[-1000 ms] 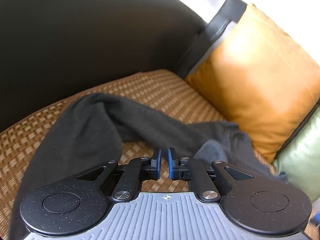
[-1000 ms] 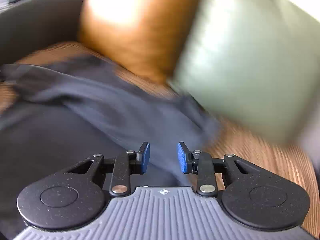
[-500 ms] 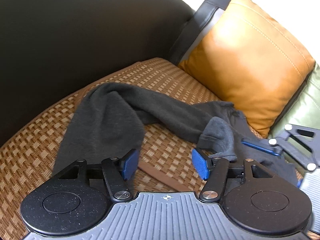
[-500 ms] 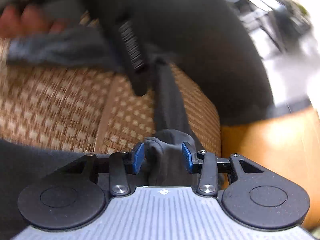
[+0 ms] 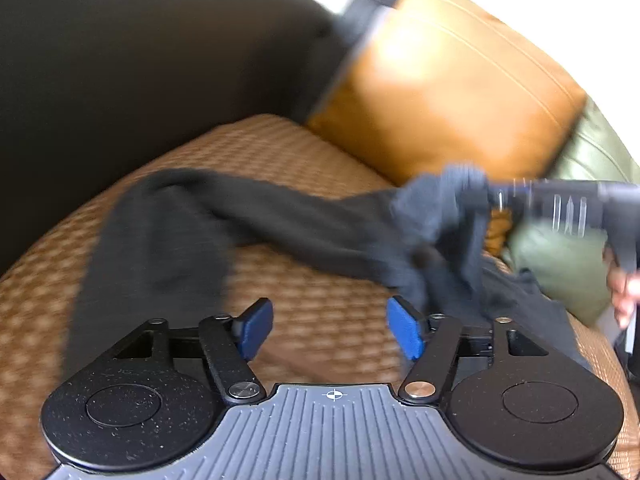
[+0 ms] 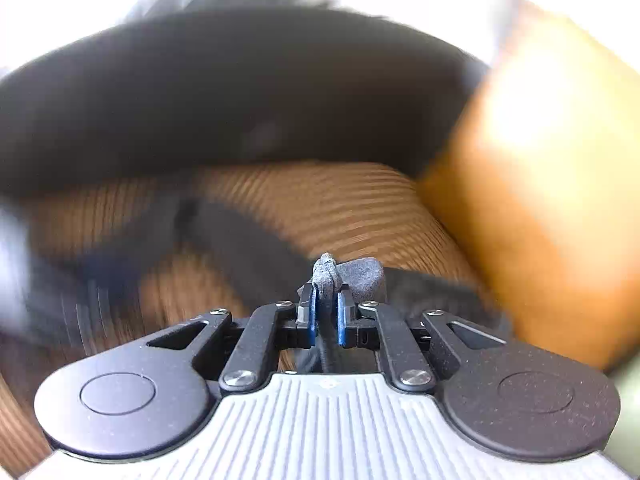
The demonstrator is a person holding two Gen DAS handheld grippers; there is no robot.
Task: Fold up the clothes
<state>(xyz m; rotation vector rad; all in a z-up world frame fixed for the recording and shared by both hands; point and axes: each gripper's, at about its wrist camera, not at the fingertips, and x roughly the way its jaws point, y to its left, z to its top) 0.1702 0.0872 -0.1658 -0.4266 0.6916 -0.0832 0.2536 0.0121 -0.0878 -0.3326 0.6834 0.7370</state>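
Observation:
A dark grey garment [image 5: 208,232] lies stretched across the woven sofa seat [image 5: 304,312]. My left gripper [image 5: 328,328] is open and empty, low over the seat just in front of the cloth. My right gripper [image 6: 324,312] is shut on a bunched edge of the dark grey garment [image 6: 332,276] and holds it lifted off the seat. In the left wrist view the right gripper [image 5: 496,200] shows at the right, blurred, pulling the cloth's end [image 5: 444,208] up.
A tan leather cushion [image 5: 452,84] leans at the back right, with a green cushion [image 5: 568,248] beside it. The dark sofa arm [image 5: 140,52] curves round the left and back. The tan cushion [image 6: 552,184] fills the right of the right wrist view.
My right gripper has closed on the garment's end and lifted it up to the right. My left gripper opened wide half a second ago and stays open.

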